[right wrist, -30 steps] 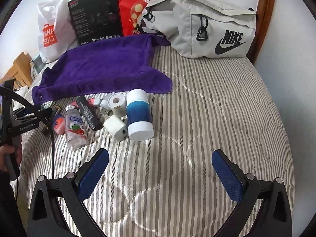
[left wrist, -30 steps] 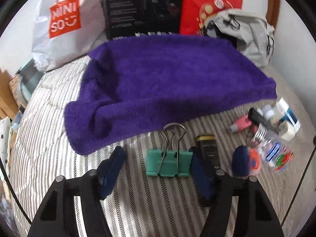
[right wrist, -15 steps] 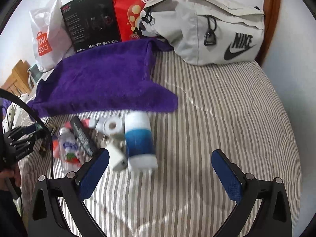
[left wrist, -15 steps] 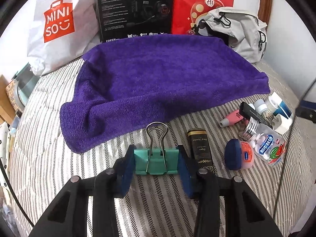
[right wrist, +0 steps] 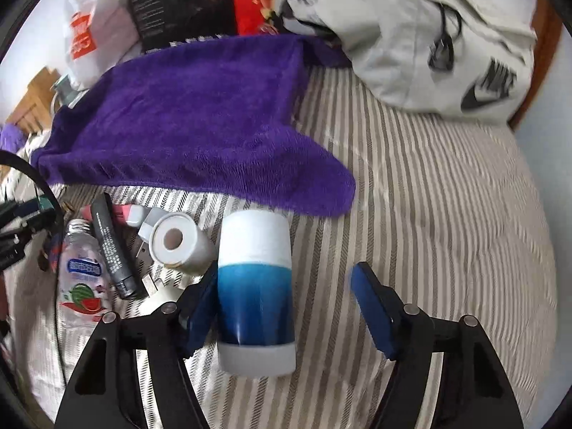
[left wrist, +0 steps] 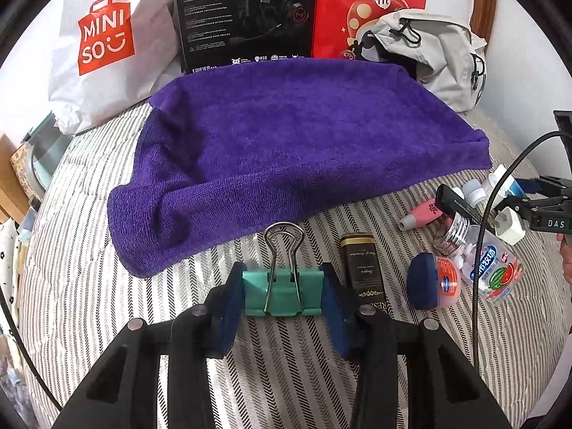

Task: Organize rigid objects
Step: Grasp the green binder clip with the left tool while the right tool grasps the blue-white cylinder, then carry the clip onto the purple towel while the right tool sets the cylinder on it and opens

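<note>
Left wrist view showed the left gripper (left wrist: pixel 283 295), wide a second earlier, clamped on the binder clip (left wrist: pixel 282 293) below the towel's (left wrist: pixel 304 143) near edge; the right gripper (right wrist: pixel 286 304), jaws still wide, had dropped around the blue-and-white bottle (right wrist: pixel 255 286), likely the next pick.

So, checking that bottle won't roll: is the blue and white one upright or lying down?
Lying down: the blue and white bottle rests on its side on the striped bedcover.

left gripper (left wrist: pixel 284 295) low over bed, pads clamped on both sides of clip (left wrist: pixel 282 293); right gripper (right wrist: pixel 286 300) jaws apart, left pad touching bottle (right wrist: pixel 255 286), right pad clear
</note>
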`<control>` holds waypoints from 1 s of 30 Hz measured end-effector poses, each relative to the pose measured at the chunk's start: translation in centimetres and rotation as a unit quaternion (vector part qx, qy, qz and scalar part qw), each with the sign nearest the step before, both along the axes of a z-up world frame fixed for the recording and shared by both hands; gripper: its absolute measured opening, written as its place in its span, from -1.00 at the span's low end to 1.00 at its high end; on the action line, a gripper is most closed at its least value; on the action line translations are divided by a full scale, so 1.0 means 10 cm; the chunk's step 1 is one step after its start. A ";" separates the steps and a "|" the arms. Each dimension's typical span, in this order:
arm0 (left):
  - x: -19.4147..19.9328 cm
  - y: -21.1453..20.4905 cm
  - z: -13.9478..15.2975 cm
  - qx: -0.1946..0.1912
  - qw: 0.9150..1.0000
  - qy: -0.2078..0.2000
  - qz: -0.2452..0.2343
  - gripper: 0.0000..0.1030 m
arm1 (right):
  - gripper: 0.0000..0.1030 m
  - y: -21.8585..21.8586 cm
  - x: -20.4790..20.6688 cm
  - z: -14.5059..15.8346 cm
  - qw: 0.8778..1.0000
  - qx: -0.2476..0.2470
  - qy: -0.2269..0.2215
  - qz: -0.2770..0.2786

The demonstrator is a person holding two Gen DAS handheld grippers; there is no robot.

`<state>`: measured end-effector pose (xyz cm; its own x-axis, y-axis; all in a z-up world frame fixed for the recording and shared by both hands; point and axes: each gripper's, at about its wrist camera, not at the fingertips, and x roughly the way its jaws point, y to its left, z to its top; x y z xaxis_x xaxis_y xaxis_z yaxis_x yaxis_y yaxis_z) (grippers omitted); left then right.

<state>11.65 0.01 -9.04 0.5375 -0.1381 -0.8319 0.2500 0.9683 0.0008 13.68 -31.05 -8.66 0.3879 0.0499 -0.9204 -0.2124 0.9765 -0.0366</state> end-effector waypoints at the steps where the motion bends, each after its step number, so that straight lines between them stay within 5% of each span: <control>1: 0.00 0.00 0.00 -0.001 1.000 0.001 0.002 -0.24 | 0.33 0.00 0.00 0.00 1.000 0.001 -0.003 0.009; 5: 0.00 0.00 -0.01 -0.001 1.000 0.002 0.005 -0.24 | -0.20 -0.08 0.01 0.03 1.000 0.008 -0.003 0.011; 20: -0.01 0.03 0.01 -0.017 1.000 0.018 0.019 -0.24 | -0.30 -0.17 -0.08 0.11 0.999 0.028 0.020 0.010; 30: -0.06 0.24 0.35 -0.034 0.998 0.000 0.045 -0.24 | -0.30 -0.13 0.02 0.58 0.999 0.038 -0.008 0.026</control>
<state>11.08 2.40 -5.50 0.5500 -0.1457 -0.8223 0.1619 0.9846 -0.0662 13.85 -32.39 -2.89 0.3980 0.1403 -0.9066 -0.2628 0.9643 0.0338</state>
